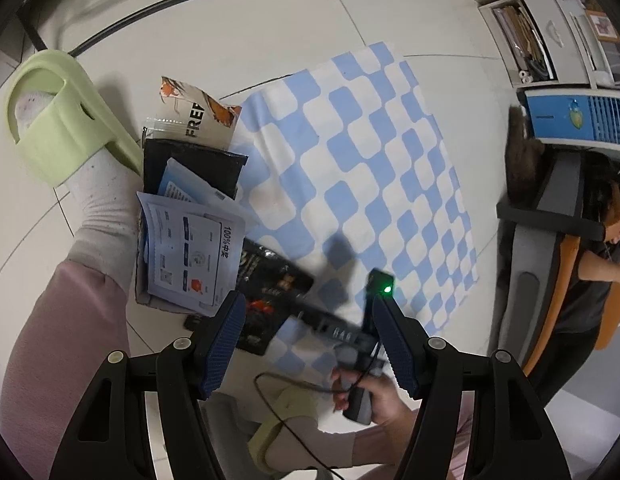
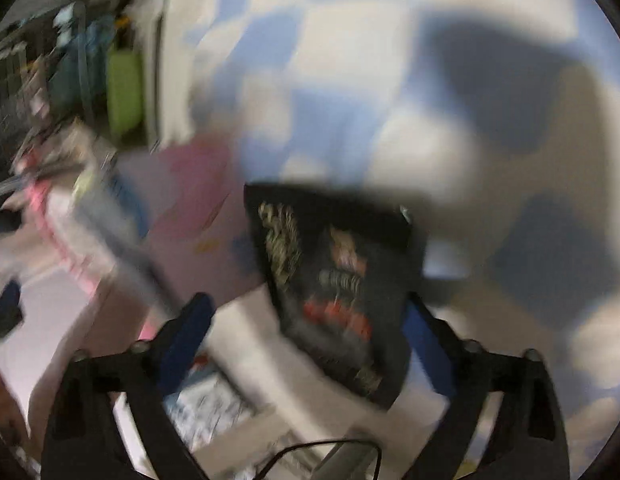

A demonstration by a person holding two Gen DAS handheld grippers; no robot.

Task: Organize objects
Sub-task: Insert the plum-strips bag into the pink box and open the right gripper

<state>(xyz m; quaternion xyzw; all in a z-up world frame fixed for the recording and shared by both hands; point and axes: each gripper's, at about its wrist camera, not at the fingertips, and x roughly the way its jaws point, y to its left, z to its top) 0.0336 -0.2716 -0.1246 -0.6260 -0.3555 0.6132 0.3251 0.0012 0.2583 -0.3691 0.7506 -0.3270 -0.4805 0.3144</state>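
Two readable prints, "100%" leaflet (image 1: 192,258), "FRE" pouch (image 1: 198,114)

The leaflet (image 1: 192,256) reads "100%中奖"; the tan pouch (image 1: 198,114) shows "FRE".

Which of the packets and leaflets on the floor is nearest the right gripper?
The black snack packet, lying between the open right gripper fingers, half on the checked cloth; the others are stacked by the foot.
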